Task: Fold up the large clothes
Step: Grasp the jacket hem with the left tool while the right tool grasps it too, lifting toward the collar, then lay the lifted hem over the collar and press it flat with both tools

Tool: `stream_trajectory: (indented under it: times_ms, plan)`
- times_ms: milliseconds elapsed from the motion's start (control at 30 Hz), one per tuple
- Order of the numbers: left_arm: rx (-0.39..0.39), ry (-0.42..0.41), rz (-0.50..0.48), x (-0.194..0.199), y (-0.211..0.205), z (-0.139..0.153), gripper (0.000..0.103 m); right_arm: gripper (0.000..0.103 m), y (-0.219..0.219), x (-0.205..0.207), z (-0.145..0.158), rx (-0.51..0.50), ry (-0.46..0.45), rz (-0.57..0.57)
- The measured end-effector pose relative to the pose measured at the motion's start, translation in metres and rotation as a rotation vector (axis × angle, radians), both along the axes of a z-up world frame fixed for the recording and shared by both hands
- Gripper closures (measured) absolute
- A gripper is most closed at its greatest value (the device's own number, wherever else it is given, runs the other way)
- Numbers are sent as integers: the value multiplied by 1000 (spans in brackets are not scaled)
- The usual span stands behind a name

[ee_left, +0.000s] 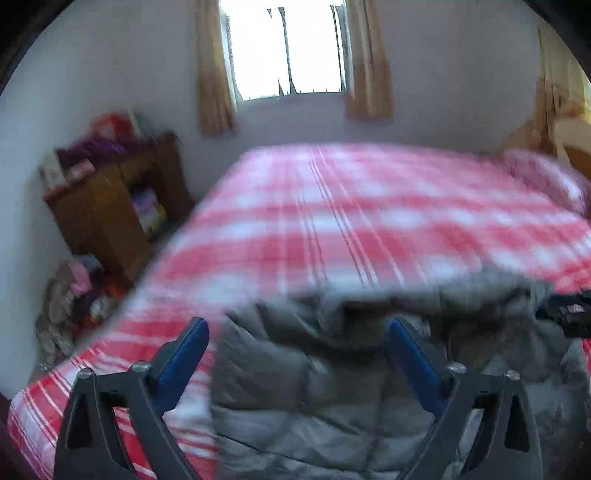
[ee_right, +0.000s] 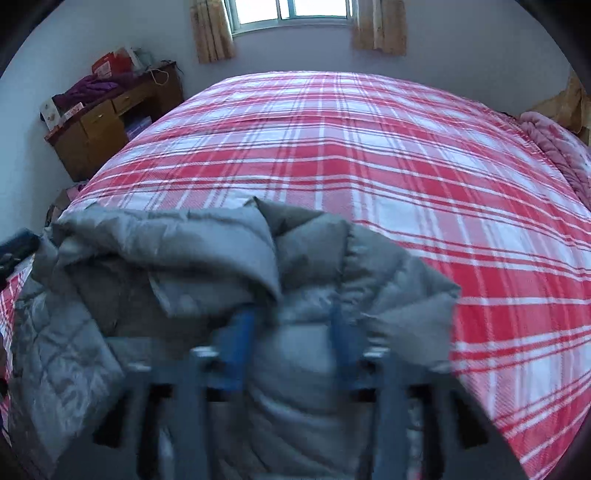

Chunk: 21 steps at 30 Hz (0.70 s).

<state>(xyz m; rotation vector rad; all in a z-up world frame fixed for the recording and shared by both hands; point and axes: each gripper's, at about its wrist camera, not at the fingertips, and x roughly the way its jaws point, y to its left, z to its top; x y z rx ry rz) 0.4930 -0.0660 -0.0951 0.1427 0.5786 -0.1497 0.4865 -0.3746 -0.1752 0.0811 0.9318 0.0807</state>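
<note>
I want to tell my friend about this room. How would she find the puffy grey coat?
Look at the big bed under the window, covered in a red and white checked sheet. At its near edge lies the puffy grey coat, bunched up and partly folded. It is the only grey, quilted thing on the bed; the other soft thing there is a pink blanket at the far right.

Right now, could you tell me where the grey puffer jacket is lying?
The grey puffer jacket lies bunched at the near edge of the red plaid bedspread, towards its left side in the right wrist view, directly ahead of both grippers.
</note>
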Motion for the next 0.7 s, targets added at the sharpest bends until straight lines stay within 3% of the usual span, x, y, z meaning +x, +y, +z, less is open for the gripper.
stream_trajectory:
  times_ms: [100, 200, 267, 367, 533, 700]
  plan:
    - [28, -29, 41, 13, -5, 15, 5, 44, -10, -16, 19, -68, -38, -35]
    - [15, -11, 111, 45, -22, 19, 5, 44, -14, -20, 46, -48, -113, -79]
    - [19, 15, 103, 60, -37, 12, 5, 44, -5, -8, 61, -14, -144, -89]
    - [110, 65, 136, 79, -57, -16, 4, 42, 20, 14, 70, 44, -168, -61]
    - [184, 166, 186, 86, -45, -76, 4, 42, 58, 45, 31, 60, -116, -35]
    - [143, 214, 169, 88, -38, -102, 4, 42, 65, 42, -22, 42, -47, -22]
